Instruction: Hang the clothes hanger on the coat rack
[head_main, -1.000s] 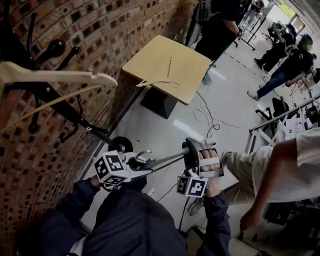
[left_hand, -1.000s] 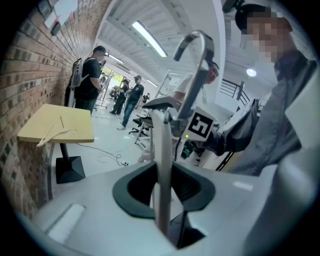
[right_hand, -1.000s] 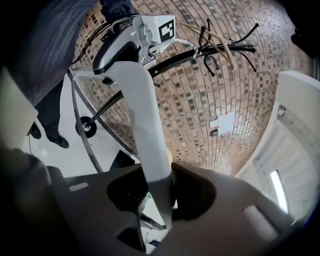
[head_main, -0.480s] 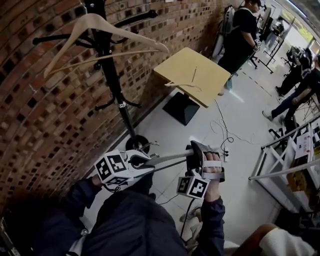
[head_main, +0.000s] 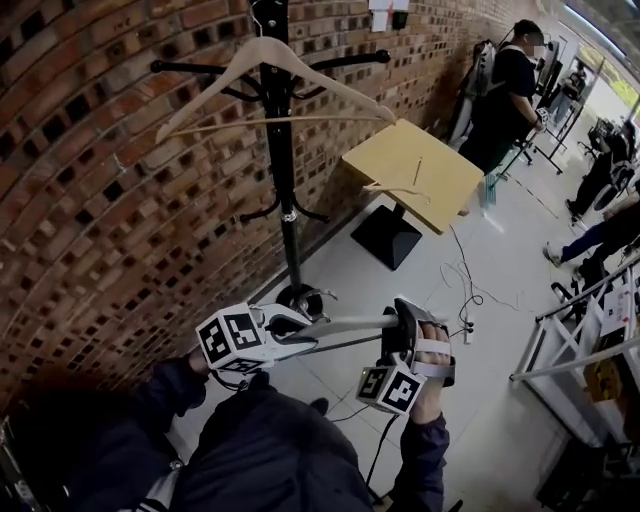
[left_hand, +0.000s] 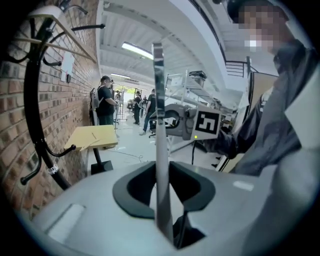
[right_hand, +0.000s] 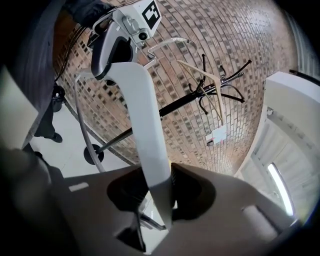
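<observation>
A brick wall (head_main: 90, 220) fills the left side. Against it stands the black rack (head_main: 279, 170), and a wooden hanger (head_main: 270, 62) hangs high on it, its arms spread to either side of the pole.

Below, near the rack's foot, the person holds a grey hanger (head_main: 345, 323) level between both claws, well under the rack's pegs. The left claw (head_main: 290, 328) is pinched nearly together on that hanger. Its own view shows the thin edge of the bar (left_hand: 159, 150) running straight up from between the jaws. The hanger's metal hook shows just beside this claw.

The right claw (head_main: 402, 335) grips the other end, jaws set narrow around the broader white arm (right_hand: 145, 125), which rises from between them towards the left claw.

Further right, by the wall, is a small wooden table (head_main: 410, 165) on a dark base. Beyond it a person in dark clothes (head_main: 505, 95) stands on the pale floor.
</observation>
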